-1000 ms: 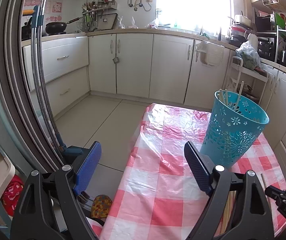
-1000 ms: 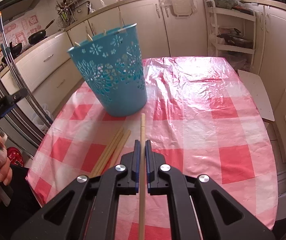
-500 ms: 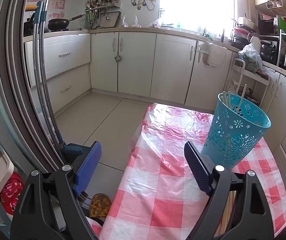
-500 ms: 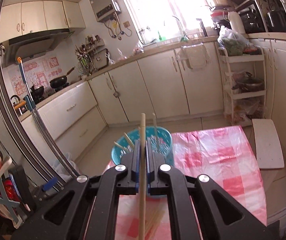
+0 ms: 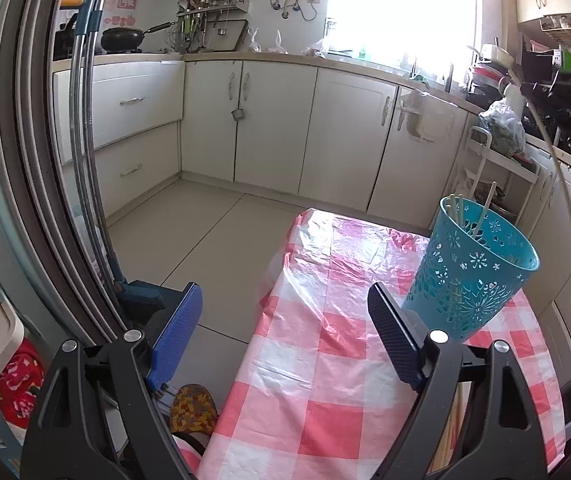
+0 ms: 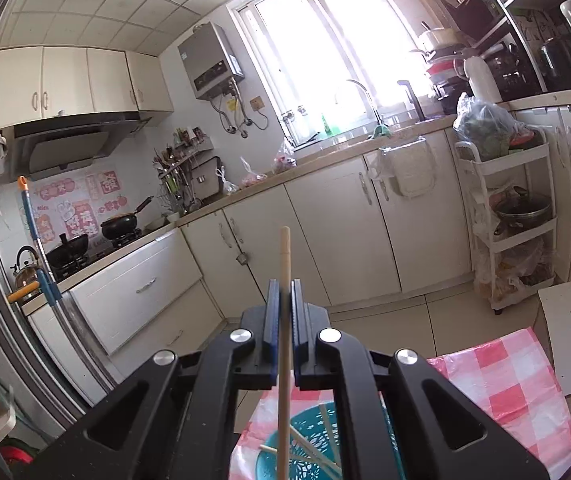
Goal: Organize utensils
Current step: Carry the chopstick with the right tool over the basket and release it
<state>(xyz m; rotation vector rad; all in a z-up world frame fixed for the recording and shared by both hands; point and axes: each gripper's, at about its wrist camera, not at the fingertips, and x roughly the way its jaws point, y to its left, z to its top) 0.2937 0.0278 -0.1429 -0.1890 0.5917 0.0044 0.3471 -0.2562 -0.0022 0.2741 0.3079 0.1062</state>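
In the right wrist view my right gripper (image 6: 284,292) is shut on a wooden chopstick (image 6: 284,256) that runs lengthwise between its pads. It hangs above the blue perforated basket (image 6: 317,440), which holds several chopsticks. The left wrist view shows the same basket (image 5: 473,272) upright on the red-checked tablecloth (image 5: 325,360), with the right gripper (image 5: 565,120) and its chopstick (image 5: 557,164) high above it to the right. My left gripper (image 5: 285,332) stands open and empty at the table's near left edge. Loose chopsticks (image 5: 451,436) lie on the cloth behind its right finger.
A mop pole (image 5: 81,120) leans along a sliding door frame on the left. White kitchen cabinets (image 5: 269,128) line the far wall. A white trolley (image 6: 513,216) with pots stands to the right, and a white board (image 6: 569,336) lies beside the table's far edge.
My right gripper has risen from the table with the chopstick and moved over the blue basket, tipping up toward level. The left gripper has stayed about where it was, still open.
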